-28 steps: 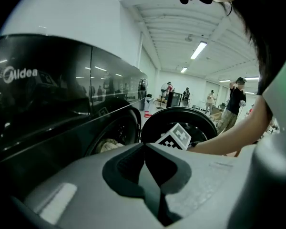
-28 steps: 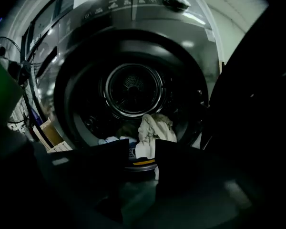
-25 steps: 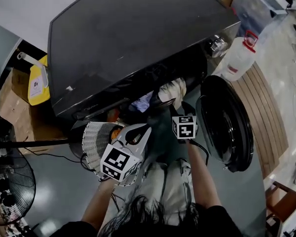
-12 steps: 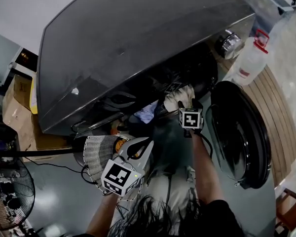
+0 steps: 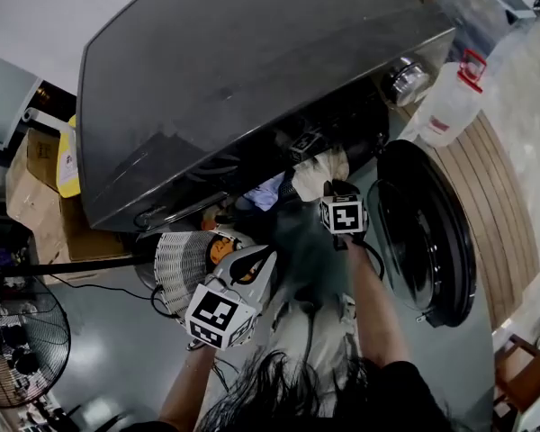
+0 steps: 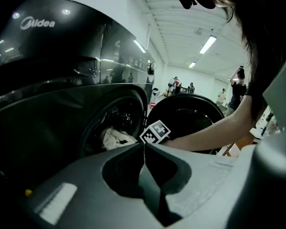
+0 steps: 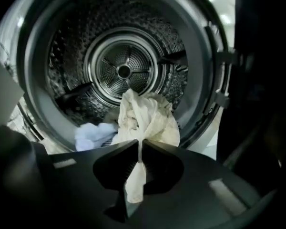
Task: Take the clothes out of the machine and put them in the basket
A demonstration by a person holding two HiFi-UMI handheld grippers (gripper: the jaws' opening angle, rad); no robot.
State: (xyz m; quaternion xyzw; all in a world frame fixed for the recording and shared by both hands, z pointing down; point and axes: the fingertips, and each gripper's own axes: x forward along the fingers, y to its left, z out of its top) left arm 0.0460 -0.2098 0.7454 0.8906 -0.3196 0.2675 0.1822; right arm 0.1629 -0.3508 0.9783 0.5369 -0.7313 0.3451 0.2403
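**Right gripper pinches cream garment at the drum's mouth**

The right gripper (image 7: 139, 147) has just been closing its jaws, and a fold of the cream garment (image 7: 148, 118) now sits pinched between the tips. One tail of the cloth hangs down behind the tips. The rest rises in a crumpled heap over the lower lip of the drum (image 7: 124, 70). A pale blue garment (image 7: 93, 135) lies just beside it on the left, also at the drum's front edge.

The left gripper (image 6: 144, 147) has its jaws pressed together with nothing between them. It is held outside the washing machine (image 5: 234, 88), above the basket (image 5: 175, 259) on the floor in front of it.

The drum is bright metal, dimpled all over, with raised ribs and a spoked hub at the back. The cream cloth looks soft and wrinkled. The machine's casing is dark and glossy. Its round door (image 5: 427, 232) stands swung open to the right. The basket is white, with slatted sides. The word "Midea" (image 6: 37, 23) is printed in pale letters on the machine's front.
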